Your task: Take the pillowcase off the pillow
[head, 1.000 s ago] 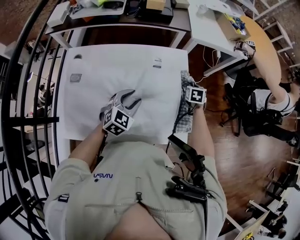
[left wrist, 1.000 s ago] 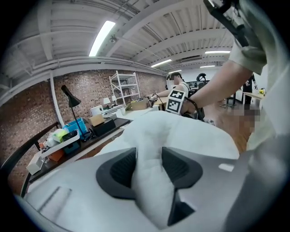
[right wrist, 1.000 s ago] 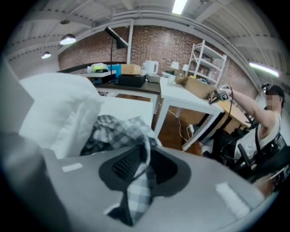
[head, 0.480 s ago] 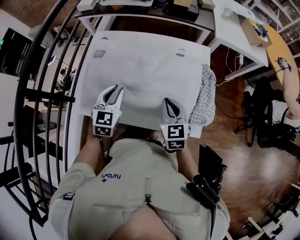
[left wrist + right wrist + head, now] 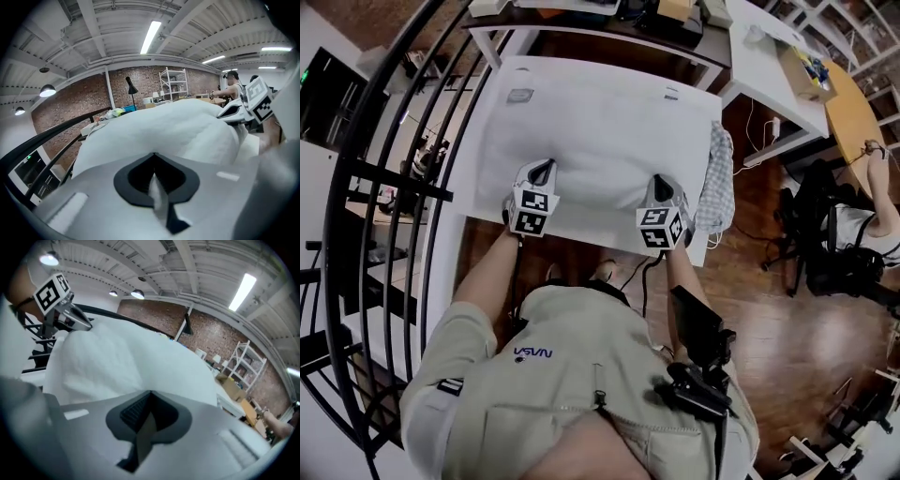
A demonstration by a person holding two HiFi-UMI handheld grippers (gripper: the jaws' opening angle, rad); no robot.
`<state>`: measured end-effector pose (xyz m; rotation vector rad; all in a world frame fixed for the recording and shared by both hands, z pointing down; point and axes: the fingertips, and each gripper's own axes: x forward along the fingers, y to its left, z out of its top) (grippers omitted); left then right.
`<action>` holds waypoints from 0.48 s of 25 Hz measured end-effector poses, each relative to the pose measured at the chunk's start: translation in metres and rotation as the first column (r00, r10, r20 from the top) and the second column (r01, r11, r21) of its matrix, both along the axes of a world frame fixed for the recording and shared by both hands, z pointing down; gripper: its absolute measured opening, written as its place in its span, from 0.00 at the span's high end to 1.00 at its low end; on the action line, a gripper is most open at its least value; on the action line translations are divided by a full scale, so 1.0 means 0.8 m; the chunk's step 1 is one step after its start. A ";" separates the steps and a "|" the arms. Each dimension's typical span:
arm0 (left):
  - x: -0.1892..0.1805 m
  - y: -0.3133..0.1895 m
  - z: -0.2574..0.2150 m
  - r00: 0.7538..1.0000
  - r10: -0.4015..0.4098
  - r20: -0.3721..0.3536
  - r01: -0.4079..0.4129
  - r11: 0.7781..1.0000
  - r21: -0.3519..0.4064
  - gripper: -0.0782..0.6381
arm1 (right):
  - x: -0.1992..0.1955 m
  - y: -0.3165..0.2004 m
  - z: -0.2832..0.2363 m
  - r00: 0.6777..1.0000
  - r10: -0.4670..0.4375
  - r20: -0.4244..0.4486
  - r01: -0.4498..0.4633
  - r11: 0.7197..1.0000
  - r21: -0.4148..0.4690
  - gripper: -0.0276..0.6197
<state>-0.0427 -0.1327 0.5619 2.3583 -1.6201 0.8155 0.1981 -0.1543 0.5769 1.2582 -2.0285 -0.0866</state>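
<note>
At near side of bench (image 5: 581,223) | left tongs (image 5: 542,170), right tongs (image 5: 662,184) just closed, each pinching edge of white pillow (image 5: 600,141) | checkered cloth (image 5: 719,183) at right

pillowcase (image 5: 600,141): white cloth, matt (softly creased) | floor (image 5: 769,281): glossy wood | railing (image 5: 389,176): black metal

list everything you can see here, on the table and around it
pillow: one, white, lying on the table
table: one, white, centre
checked cloth: one, grey-white, hanging at the table's right edge
railing: one, black, left
desk: one, white, upper right
round table: one, wooden, far upper right
seated person: one, far right
floor: brown wood
left claw: light grey, just closed on the pillow's near edge
right claw: light grey, just closed on the same edge
shirt: beige, bottom
</note>
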 end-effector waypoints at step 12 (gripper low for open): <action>-0.025 0.135 -0.137 0.925 0.102 -0.367 -0.010 0.969 0.246 0.88 | -0.033 0.137 -0.144 0.838 0.249 0.485 -0.322 0.944 0.073 0.95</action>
